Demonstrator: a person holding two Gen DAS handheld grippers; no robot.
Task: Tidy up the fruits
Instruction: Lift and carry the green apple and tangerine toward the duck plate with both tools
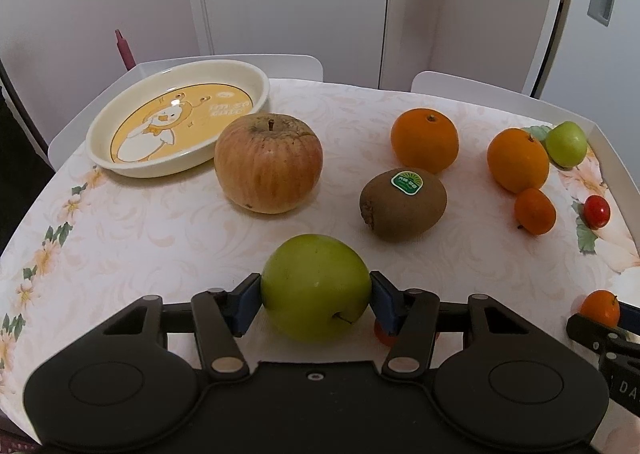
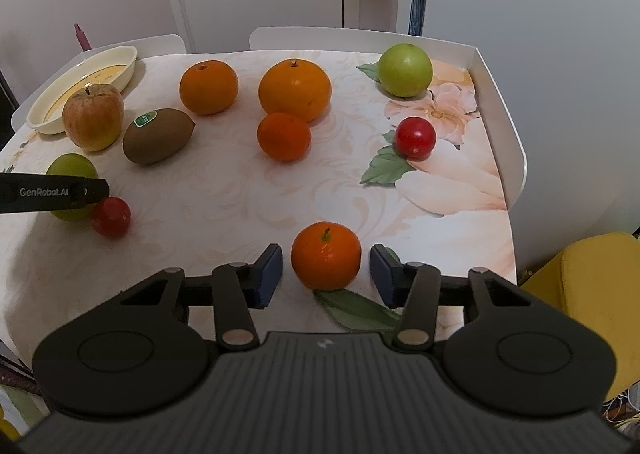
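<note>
My left gripper is shut on a green apple, pads pressed on both its sides, low over the table. My right gripper is open around a small mandarin; both pads stand a little apart from it. The cream duck plate sits empty at the far left. A red-yellow apple, a kiwi, two oranges, a small mandarin, a second green apple and a red tomato lie on the table.
Another red tomato lies just right of the left gripper. White chair backs stand behind the table. The table's right edge has a raised white rim. A yellow seat is off to the right.
</note>
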